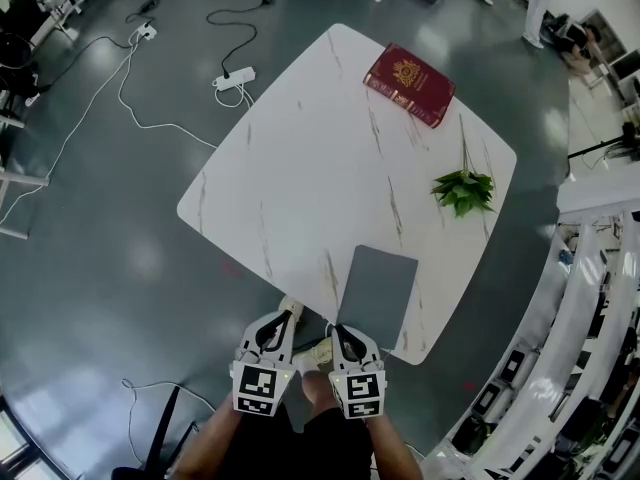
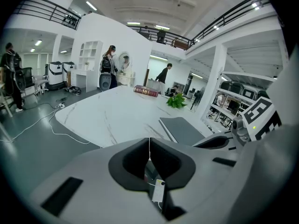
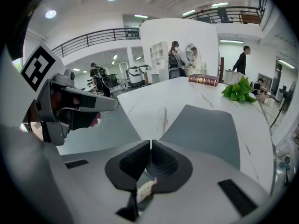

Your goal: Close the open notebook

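White marble table (image 1: 290, 178) fills centre on grey floor (image 1: 110, 258), cables (image 1: 130, 78) upper left; left gripper (image 1: 289, 314) and right gripper (image 1: 336, 330) clenched, empty.

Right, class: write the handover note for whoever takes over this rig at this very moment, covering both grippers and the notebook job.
Left gripper: shut, empty, held by the near edge of the white table.
Right gripper: shut, empty, beside the left one, just short of the grey notebook.
Notebook: flat at the table's near edge, cover down, looks closed.
Red book and green sprig: on the far side.
Done: closing appears finished.
Left: probably nothing; check that the cover lies flat.
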A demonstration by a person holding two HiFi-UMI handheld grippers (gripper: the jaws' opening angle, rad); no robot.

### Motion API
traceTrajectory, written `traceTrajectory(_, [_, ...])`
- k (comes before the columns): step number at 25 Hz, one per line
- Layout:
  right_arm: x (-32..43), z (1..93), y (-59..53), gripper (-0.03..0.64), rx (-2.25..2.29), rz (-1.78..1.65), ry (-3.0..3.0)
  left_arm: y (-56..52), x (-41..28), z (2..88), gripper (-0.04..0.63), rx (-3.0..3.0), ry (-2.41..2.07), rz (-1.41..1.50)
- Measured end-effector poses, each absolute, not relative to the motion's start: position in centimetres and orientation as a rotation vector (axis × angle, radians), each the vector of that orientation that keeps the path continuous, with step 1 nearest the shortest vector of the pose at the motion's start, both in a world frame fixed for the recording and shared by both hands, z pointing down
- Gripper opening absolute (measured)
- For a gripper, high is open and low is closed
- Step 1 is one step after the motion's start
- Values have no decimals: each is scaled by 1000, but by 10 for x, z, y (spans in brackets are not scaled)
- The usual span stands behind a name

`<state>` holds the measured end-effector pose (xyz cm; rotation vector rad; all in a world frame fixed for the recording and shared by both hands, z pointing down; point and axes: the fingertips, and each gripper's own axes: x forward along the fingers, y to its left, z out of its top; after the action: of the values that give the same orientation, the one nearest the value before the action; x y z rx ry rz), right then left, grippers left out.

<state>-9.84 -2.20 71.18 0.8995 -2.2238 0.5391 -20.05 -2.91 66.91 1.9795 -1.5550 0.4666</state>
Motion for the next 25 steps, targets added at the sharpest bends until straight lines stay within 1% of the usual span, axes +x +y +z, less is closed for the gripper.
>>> traceTrajectory(2, [-98,712,-21,34,895,544,-2227,-30,-200,667,25,1983,-1555,464])
traceTrajectory(6, [-98,709,-19,65,889,583,-2248,-31,-196,662,25,1998,-1553,462])
traceTrajectory(7, [-99,707,-18,84,885,597,-2256,-31,-195,660,25,2002,-1553,463])
traceTrajectory(8, [-99,706,-18,133,881,611,-2262,-31,-195,658,25,2004,-1554,464])
traceTrajectory(9, [-100,704,-18,161,880,622,-2267,-31,-195,657,25,2005,-1556,465])
traceTrajectory(12, [-98,700,-19,173,885,623,-2268,-30,-196,652,25,2006,-1563,465])
traceTrajectory(19, [-95,686,-24,172,892,605,-2275,-35,-193,633,25,2033,-1577,464])
traceTrajectory(25, [-86,652,-43,164,962,579,-2304,-51,-186,598,25,2091,-1591,451])
